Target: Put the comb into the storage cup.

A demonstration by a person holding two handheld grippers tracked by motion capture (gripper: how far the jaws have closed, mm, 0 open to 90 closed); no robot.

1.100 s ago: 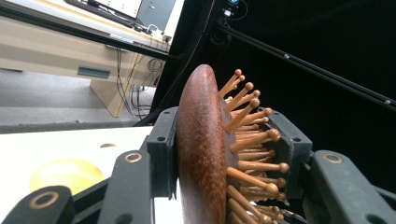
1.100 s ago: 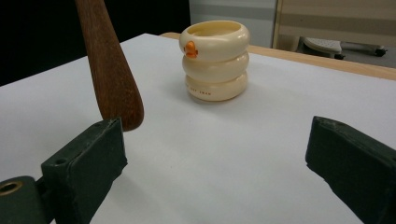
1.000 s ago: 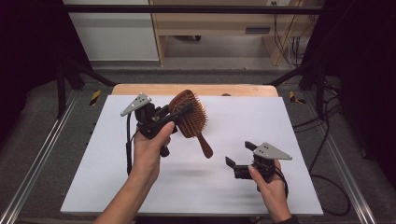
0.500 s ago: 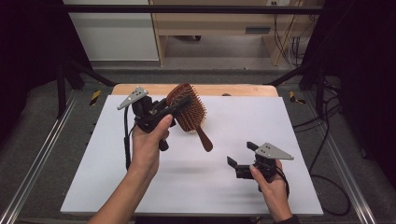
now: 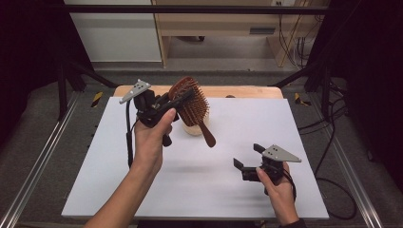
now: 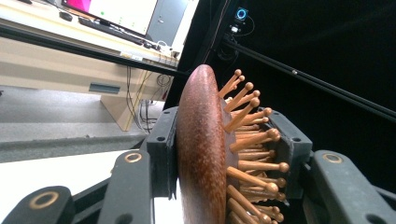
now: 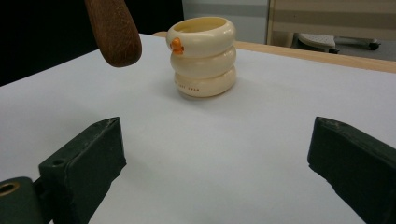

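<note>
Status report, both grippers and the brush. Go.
Left gripper shut on hairbrush, held above the table. Right gripper open, empty, low. Cream cup stands under the brush handle.

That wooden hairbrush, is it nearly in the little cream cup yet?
Done: the left gripper has the hairbrush clamped by its head, lifted off the table. In hand: its handle hangs above the cream cup. Left: lowering it in. The right gripper waits open.

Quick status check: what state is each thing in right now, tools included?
Hairbrush: lifted off the table, clamped by its head, handle pointing down.
Cup: upright on the table, untouched, its inside hidden.
Left tool: shut on the hairbrush.
Right tool: open, nothing between its jaws, low over the table.
</note>
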